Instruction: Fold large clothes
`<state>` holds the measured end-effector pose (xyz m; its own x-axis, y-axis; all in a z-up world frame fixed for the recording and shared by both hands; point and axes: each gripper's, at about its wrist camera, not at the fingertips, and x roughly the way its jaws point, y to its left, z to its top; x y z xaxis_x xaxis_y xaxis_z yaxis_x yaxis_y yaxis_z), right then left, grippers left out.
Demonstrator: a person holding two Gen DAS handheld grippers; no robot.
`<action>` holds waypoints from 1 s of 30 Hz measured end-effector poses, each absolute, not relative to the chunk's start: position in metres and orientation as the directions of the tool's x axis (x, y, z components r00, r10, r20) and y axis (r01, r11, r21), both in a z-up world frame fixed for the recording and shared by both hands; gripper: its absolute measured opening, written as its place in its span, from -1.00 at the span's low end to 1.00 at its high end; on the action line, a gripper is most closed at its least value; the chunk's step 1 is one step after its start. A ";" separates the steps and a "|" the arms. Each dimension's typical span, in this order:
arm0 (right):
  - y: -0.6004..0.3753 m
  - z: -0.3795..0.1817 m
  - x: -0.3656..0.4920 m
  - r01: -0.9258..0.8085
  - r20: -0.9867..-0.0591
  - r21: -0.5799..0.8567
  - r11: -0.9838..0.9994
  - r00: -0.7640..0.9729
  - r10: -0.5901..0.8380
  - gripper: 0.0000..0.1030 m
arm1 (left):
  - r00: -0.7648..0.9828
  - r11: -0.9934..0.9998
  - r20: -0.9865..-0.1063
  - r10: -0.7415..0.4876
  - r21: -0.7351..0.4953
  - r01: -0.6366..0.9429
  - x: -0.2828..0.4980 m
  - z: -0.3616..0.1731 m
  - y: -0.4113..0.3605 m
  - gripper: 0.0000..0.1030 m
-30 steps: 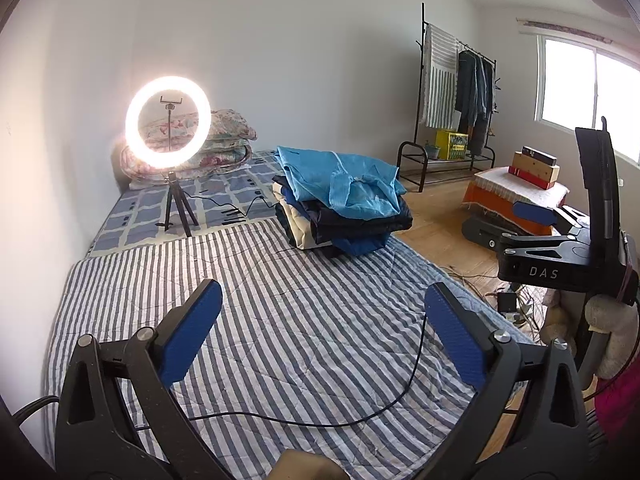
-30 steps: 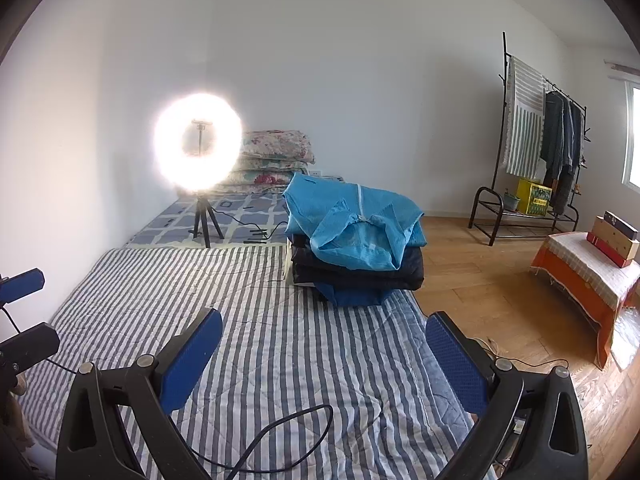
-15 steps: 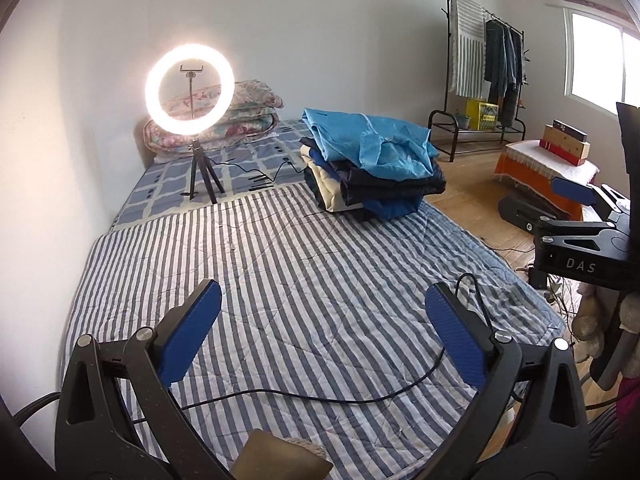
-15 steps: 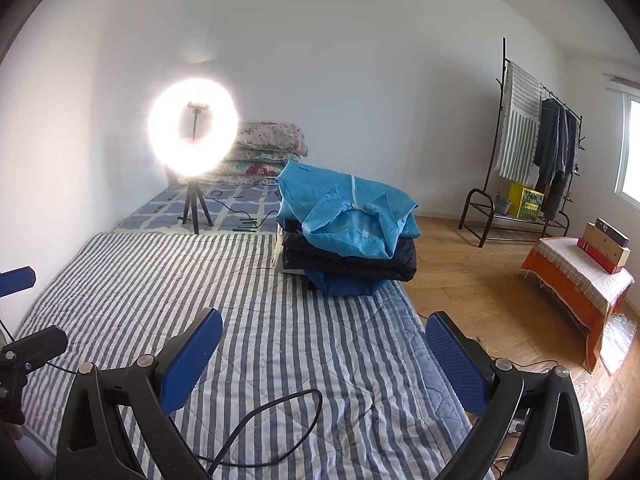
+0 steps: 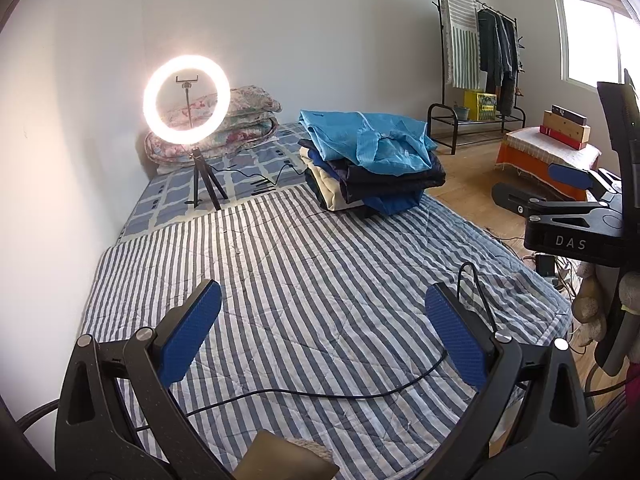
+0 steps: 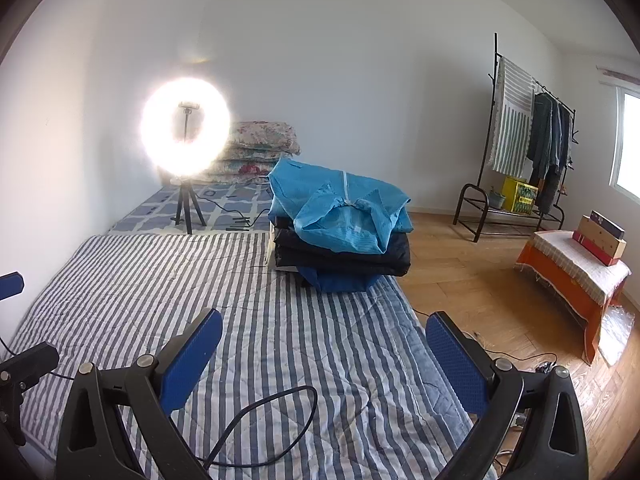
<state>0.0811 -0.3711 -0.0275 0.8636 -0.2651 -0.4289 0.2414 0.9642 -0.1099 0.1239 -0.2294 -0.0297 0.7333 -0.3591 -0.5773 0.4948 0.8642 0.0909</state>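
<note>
A pile of clothes (image 5: pixel 374 168) (image 6: pixel 340 236) sits at the far right side of the striped quilt (image 5: pixel 320 272) (image 6: pixel 160 272). A light blue garment (image 5: pixel 372 140) (image 6: pixel 344 208) lies loosely on top, over dark and cream pieces. My left gripper (image 5: pixel 322 324) hangs open above the near part of the quilt, nothing between its blue pads. My right gripper (image 6: pixel 324 354) is open too, empty, over the quilt's near right part. Both are well short of the pile. The right gripper's body (image 5: pixel 576 232) shows at the right edge of the left wrist view.
A lit ring light on a tripod (image 5: pixel 187 98) (image 6: pixel 185 128) stands beyond the quilt, folded bedding (image 5: pixel 240 120) behind it. A black cable (image 5: pixel 340 392) (image 6: pixel 256 412) loops over the near quilt. A clothes rack (image 6: pixel 524 148) and a cloth-covered stool with boxes (image 6: pixel 576 264) stand on the wood floor at right.
Both views have shifted a little: the left gripper has tilted downward and come closer over the quilt, and the right one has drifted slightly. Both stayed open.
</note>
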 end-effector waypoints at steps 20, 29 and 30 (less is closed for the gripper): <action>-0.370 -0.031 0.083 0.238 -0.438 -0.111 0.965 0.860 -0.263 0.99 | 0.735 0.864 -0.576 -0.358 0.095 0.495 0.124 -0.028 -0.228 1.00; -0.368 -0.031 0.084 0.234 -0.440 -0.117 0.965 0.859 -0.261 0.99 | 0.737 0.864 -0.574 -0.357 0.098 0.495 0.122 -0.027 -0.229 1.00; -0.367 -0.031 0.084 0.234 -0.440 -0.118 0.965 0.859 -0.262 0.99 | 0.737 0.864 -0.574 -0.358 0.097 0.495 0.122 -0.027 -0.229 1.00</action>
